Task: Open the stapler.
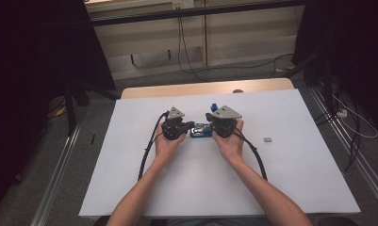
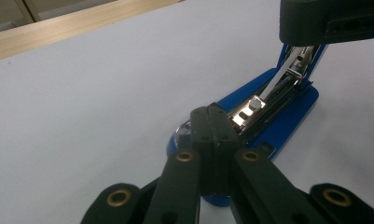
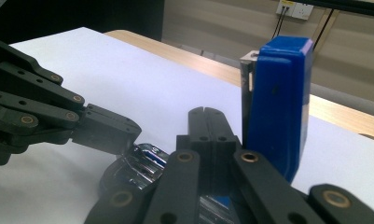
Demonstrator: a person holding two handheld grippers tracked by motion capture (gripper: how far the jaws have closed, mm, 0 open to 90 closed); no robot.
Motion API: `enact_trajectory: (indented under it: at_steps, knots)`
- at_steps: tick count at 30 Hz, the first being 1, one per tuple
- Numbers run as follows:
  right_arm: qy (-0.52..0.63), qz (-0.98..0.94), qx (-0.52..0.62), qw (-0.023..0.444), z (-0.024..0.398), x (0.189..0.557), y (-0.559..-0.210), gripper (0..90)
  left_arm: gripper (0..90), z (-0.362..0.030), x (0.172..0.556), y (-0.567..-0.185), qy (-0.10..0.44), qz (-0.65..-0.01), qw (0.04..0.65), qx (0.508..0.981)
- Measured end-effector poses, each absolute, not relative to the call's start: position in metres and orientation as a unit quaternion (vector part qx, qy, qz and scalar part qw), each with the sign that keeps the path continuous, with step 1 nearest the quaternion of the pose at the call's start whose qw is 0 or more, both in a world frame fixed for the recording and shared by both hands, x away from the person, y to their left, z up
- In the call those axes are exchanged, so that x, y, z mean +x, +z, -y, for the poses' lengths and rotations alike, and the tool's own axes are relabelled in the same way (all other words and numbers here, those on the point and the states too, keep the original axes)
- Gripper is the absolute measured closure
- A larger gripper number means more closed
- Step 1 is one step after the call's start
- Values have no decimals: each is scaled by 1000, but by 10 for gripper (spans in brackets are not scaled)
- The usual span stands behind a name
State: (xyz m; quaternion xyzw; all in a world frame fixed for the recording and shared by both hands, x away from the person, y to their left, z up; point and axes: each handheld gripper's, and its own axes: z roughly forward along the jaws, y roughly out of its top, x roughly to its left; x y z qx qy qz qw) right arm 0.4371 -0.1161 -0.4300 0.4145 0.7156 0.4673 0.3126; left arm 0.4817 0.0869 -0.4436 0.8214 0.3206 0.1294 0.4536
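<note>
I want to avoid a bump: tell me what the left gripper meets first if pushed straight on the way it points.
Probably the blue stapler: the shut left gripper already sits at its base, aimed along the open metal staple channel. Beyond that waits the right gripper. Depth is unclear.

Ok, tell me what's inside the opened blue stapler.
The stapler shows a shiny metal staple channel with a small pale pusher block. The left gripper covers its front end, so any staples there are hidden.

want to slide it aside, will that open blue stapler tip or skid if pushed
The blue stapler has a flat base on the white table, so it would probably skid rather than roll. Its lid stands upright, so it may swing on its hinge. The shiny metal channel looks stiff and slippery.
</note>
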Motion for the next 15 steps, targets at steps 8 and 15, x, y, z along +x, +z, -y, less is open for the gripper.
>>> enact_trajectory:
  at_steps: [8, 15]
  knots:
    - [474, -709, 418, 313, 122, 437, -425, 900, 900, -87, 482, -444, 130, -320, 454, 821]
    - [479, -705, 419, 314, 127, 436, -421, 900, 900, -87, 482, -444, 131, -320, 453, 822]
